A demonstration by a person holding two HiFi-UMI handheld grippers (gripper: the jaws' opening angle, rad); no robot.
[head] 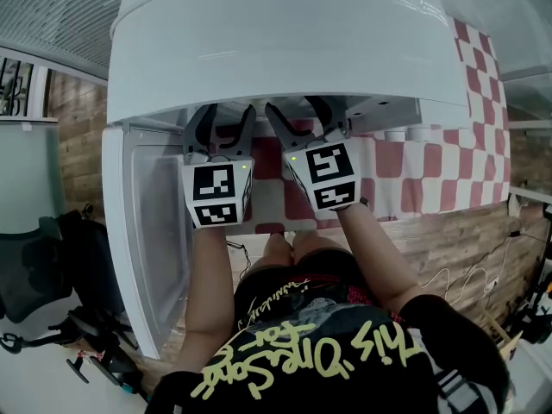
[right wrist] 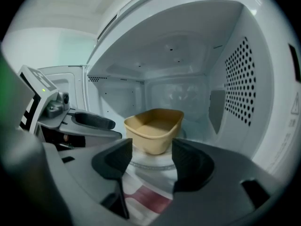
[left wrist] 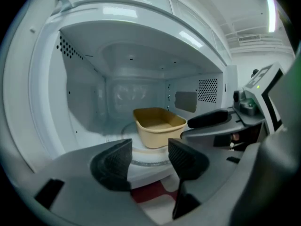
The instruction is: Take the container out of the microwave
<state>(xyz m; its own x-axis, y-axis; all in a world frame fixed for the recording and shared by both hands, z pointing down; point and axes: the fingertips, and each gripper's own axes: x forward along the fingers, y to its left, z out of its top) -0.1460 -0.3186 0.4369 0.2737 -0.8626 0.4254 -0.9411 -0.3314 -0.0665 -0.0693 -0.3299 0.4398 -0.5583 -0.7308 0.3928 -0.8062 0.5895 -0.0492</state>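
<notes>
Well, the white microwave [head: 285,33] fills most of what I can see. It stands on a red-and-white checked cloth [head: 431,158], with its door [head: 142,231] swung wide open to the left. Inside, a round glass turntable [right wrist: 151,164] lies on the floor of the cavity. The tan rectangular container [right wrist: 154,128] sits upright on it, roughly in the middle, and looks empty as far as I can tell. The person holds both tools side by side at the mouth of the opening, pointed in at the container. The left tool [head: 228,117] has its jaws spread apart with nothing between them. The right tool [head: 299,112] likewise stands wide and grips nothing. Neither touches the container, which sits a little beyond both.
</notes>
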